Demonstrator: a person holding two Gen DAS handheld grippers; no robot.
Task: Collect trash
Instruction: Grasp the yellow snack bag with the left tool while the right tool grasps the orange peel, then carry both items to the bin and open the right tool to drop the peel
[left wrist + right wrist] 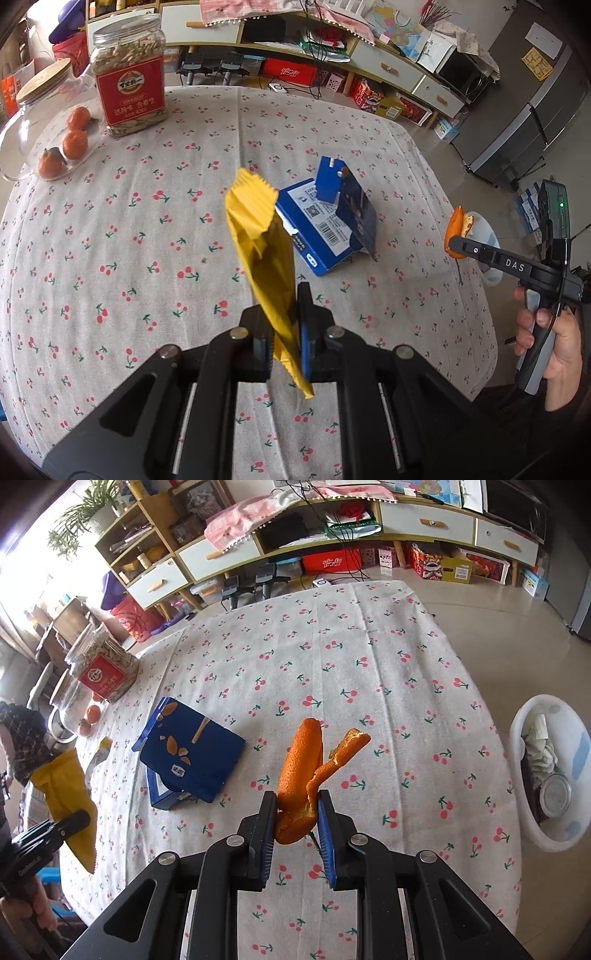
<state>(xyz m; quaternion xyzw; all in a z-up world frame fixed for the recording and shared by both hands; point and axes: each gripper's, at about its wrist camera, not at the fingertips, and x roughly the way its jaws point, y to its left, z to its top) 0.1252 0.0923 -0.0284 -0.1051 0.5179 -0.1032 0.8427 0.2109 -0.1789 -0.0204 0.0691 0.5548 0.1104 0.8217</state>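
My left gripper [286, 317] is shut on a crumpled yellow wrapper [258, 236] and holds it above the cherry-print tablecloth [129, 258]. It also shows in the right wrist view [68, 801]. My right gripper [297, 808] is shut on an orange peel [301, 760], held above the table's right part; the peel shows in the left wrist view [455, 230]. An opened blue carton [325, 221] lies mid-table, ahead of both grippers [188, 753]. A white trash bin [554, 775] with rubbish inside stands on the floor beyond the table's right edge.
A red-labelled jar of seeds [129, 77] and a glass lidded jar [37, 107] stand at the far left with three tangerines [74, 144]. A small crumb [203, 260] lies on the cloth. Shelves and boxes line the wall behind.
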